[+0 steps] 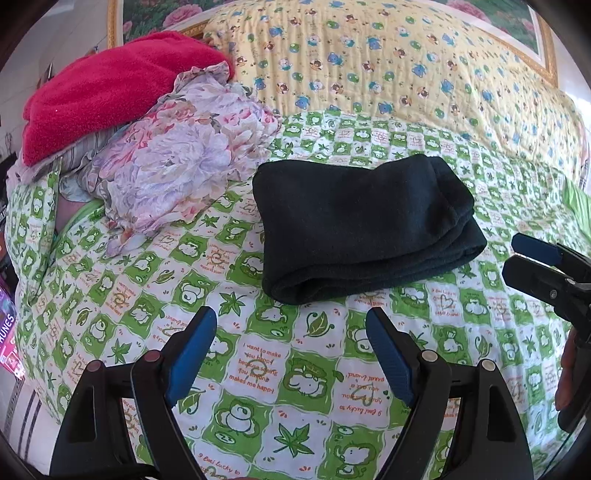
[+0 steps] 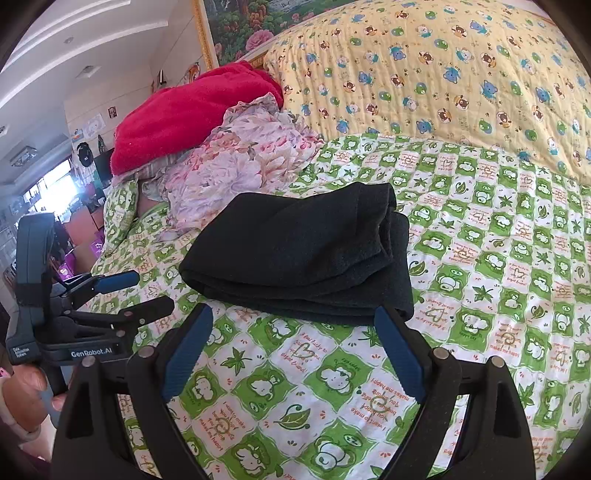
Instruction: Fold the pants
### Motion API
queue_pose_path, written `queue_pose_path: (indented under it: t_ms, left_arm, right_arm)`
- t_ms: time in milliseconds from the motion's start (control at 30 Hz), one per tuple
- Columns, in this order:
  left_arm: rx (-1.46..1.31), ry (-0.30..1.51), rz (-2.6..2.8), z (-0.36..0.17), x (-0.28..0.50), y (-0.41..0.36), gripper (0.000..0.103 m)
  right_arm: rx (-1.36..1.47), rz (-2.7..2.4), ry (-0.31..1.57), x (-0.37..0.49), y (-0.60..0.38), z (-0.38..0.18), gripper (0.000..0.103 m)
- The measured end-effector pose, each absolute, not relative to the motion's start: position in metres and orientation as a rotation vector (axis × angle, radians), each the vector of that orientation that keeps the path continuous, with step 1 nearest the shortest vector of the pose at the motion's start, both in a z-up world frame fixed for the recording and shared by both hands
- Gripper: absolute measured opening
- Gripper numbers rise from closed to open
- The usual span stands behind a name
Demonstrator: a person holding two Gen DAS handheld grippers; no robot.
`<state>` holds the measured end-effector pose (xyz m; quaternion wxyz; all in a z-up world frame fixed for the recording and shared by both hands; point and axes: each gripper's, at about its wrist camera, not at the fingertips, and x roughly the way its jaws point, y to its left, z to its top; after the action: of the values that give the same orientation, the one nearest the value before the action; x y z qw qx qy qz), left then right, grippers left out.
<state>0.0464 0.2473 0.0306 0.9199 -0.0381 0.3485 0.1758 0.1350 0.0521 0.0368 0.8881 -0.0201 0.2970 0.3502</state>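
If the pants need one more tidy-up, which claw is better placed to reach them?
Right, probably. The right claw stands open with its tips at the near edge of the folded pants. The left claw is open too, but bare quilt shows between its tips and the pants.

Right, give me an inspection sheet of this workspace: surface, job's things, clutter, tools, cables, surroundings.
Surface: bed under a green-and-white cartoon quilt, lying flat.
Job's things: dark pants, folded into a compact stack in the middle of the quilt, touched by neither tool.
Clutter: floral fabric bundle left of the pants, red fleece item piled on top of it; yellow bear-print cover behind.
Tools: left tool open, empty, short of the pants; right tool open, empty, at the pants' near edge.
Cables: nothing seen.
Surroundings: gold-framed floral picture behind the bed; cluttered room with a bright window to the left.
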Motion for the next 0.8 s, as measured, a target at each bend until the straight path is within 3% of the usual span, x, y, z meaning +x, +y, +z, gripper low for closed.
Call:
queue_pose_path:
  t_ms: [800]
  left_arm:
    - [-0.047,0.732,0.364,0.011,0.064,0.248,0.086]
  right_arm:
    - [-0.118,0.753,0.606,0.135,0.070,0.020,0.090]
